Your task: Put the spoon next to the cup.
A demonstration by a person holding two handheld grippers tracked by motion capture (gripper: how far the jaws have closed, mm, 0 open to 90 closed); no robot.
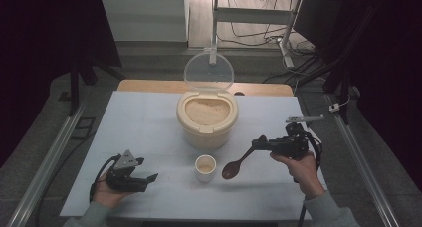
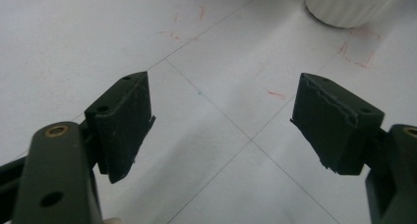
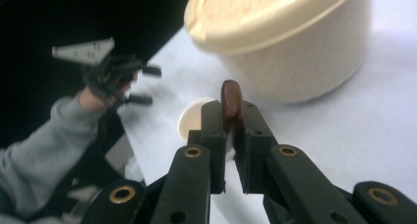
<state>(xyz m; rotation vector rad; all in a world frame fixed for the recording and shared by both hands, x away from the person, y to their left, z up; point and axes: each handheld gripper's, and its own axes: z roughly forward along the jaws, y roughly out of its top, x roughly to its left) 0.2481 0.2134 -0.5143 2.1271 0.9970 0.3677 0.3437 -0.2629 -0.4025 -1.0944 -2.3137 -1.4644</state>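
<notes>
A: Looking down from the high view first. Right gripper [image 1: 263,143] has its jaws clamped on the handle of a brown wooden spoon [image 1: 236,166]; the bowl of the spoon hangs low, just right of the small cup [image 1: 205,167]. Cup sits on the desk [image 1: 139,122] in front of the big rice container [image 1: 207,118], whose clear lid [image 1: 209,70] stands flipped up at the back.

B: And the left?

A: Left gripper [image 1: 147,178] rests near the front-left of the desk, jaws apart, nothing in them, well clear of the cup.

B: Left gripper view?

A: Jaws wide open over bare desk surface [image 2: 206,150] with faint red marks; a white ribbed base, probably the cup [image 2: 351,8], at the top right edge.

B: Right gripper view?

A: Jaws pinched tight on the spoon handle [image 3: 230,103], which stands edge-on between the pads. Rice container [image 3: 290,42] ahead, cup [image 3: 189,121] partly hidden behind the jaws, other gripper [image 3: 140,84] off to the left.

B: Advice for the scoop?

A: My read: keep the grip firm so the spoon can't roll, bring the bowl level before travelling, and tip over the cup's centre, low, to avoid scattering grains.
</notes>
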